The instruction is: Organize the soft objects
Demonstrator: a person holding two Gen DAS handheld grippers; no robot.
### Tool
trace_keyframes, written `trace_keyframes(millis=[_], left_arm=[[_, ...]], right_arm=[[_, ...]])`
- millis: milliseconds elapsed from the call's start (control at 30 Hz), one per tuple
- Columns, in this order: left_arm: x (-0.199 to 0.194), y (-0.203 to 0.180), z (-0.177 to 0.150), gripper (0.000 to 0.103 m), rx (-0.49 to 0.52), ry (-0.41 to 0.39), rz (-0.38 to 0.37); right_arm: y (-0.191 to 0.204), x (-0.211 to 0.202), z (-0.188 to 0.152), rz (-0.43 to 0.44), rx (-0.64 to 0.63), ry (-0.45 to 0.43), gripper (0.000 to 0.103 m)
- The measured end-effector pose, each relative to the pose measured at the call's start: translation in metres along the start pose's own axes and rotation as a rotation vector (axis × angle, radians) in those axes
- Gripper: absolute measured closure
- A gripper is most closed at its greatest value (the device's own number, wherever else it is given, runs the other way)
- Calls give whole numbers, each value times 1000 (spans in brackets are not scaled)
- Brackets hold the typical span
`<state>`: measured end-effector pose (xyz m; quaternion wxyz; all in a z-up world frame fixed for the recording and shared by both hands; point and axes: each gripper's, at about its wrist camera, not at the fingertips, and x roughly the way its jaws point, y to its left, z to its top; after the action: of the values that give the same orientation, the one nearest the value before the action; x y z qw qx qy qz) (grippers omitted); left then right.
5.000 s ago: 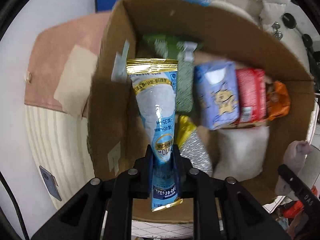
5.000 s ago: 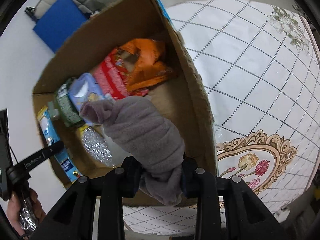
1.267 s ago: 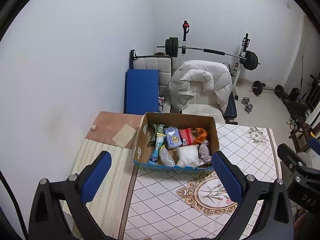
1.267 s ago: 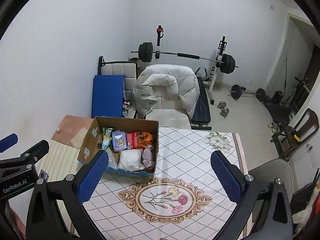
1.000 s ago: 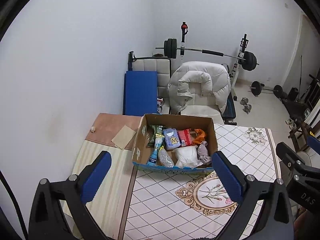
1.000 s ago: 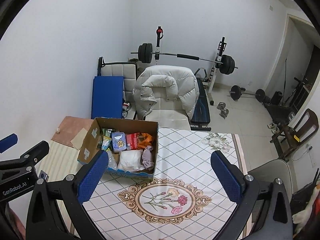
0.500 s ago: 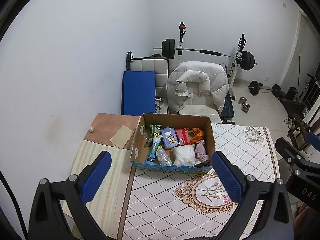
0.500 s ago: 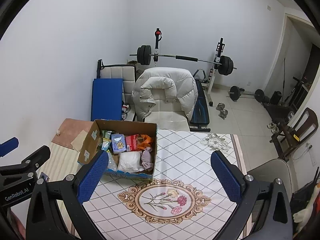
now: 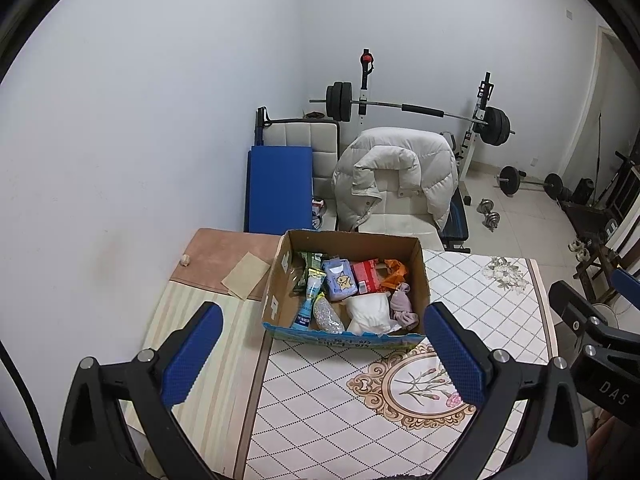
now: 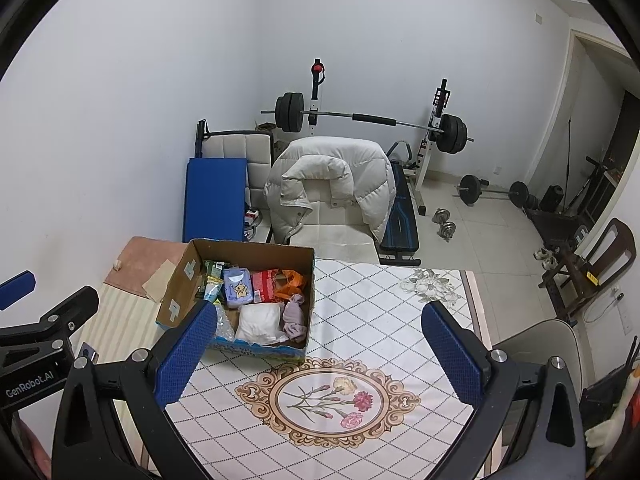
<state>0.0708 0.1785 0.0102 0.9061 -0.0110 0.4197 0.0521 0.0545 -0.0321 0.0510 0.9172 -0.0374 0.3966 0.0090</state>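
Note:
A cardboard box (image 9: 424, 276) stands on the patterned tablecloth (image 9: 344, 408), also in the right wrist view (image 10: 310, 280). It holds a grey plush toy (image 9: 402, 306), a white soft pack (image 9: 370, 312), a blue-and-white tube pack (image 9: 310, 300), a blue tissue pack (image 9: 340, 282), red and orange bags and green packs. My left gripper (image 9: 320, 354) is wide open and empty, high above the table in front of the box. My right gripper (image 10: 318, 354) is wide open and empty at similar height, to the right.
A white padded jacket (image 9: 394, 176) hangs over a chair behind the table. A blue mat (image 9: 278, 188), a barbell rack (image 9: 416, 108) and dumbbells (image 9: 490, 216) stand beyond. A pink cloth (image 9: 228, 258) covers the table's far-left part. A wooden chair (image 10: 592, 268) is at right.
Five seconds ago the left gripper held the tube pack and the right the grey plush over the box. Both items now lie in the box; both grippers are open and slowly drawing back.

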Motion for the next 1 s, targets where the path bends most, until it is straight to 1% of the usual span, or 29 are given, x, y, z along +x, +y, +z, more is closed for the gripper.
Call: trace_keyframes(millis=[367,500,1000], left_arm=[[-4,-2,-1,0,-1,-4,3],[-5,-2,-1,0,-2,-5,3],[-9,-3,0,0,-6,-8,3]], right_arm=[[-1,-1,1,0,1,-4,0],[-4,-10,4,-2,1,-10,0],[-4,-11,1,-5,3,-11,0]])
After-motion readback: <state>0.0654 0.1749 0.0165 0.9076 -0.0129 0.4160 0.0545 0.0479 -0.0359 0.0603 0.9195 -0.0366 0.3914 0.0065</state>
